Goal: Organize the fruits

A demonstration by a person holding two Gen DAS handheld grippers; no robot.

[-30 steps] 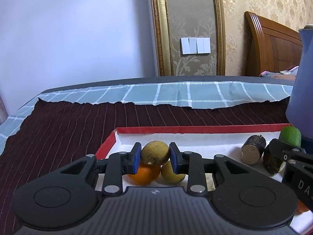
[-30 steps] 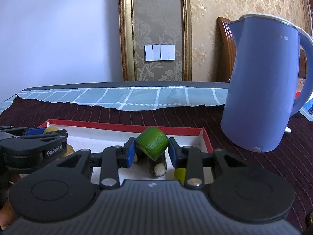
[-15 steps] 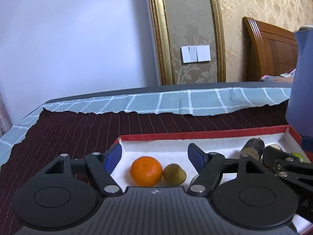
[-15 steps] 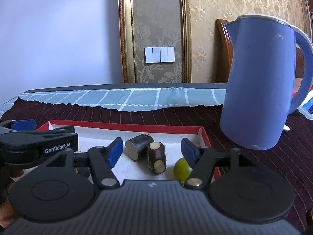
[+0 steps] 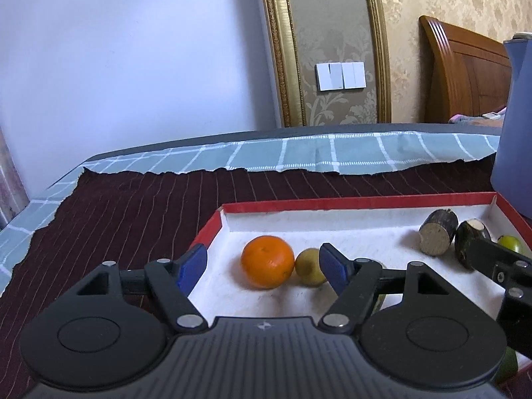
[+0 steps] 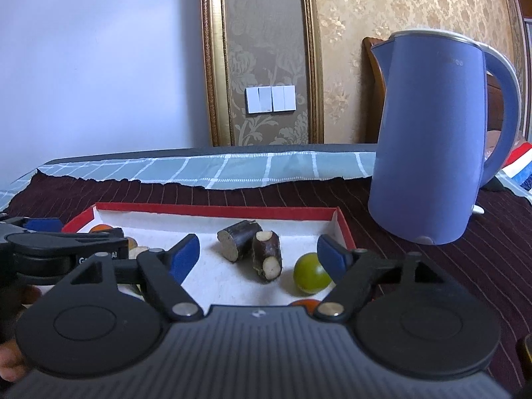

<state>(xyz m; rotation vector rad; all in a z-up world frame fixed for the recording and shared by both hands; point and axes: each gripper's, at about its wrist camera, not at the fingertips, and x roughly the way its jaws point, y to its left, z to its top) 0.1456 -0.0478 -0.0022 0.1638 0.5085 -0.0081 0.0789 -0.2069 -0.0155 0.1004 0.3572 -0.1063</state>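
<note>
A red-rimmed tray (image 5: 359, 203) with a white floor holds the fruit. In the left wrist view an orange (image 5: 267, 262) and a yellow-brown fruit (image 5: 309, 267) lie side by side on its floor. My left gripper (image 5: 262, 259) stands open over them and touches neither. In the right wrist view two dark sugarcane pieces (image 6: 237, 239) (image 6: 267, 256) and a small green fruit (image 6: 311, 272) rest near the tray's right end. The jaws of my right gripper (image 6: 258, 251) are opening, with nothing pressed between the pads.
A tall blue kettle (image 6: 432, 139) stands on the dark striped cloth (image 6: 465, 266) just right of the tray. A checked cloth (image 5: 299, 153) covers the far edge. An orange-red fruit (image 6: 304, 304) peeks out under my right gripper.
Both grippers have opened. The left let go of the yellow-brown fruit, now beside the orange. The right let go of the green fruit, now on the tray floor by the cane pieces.
</note>
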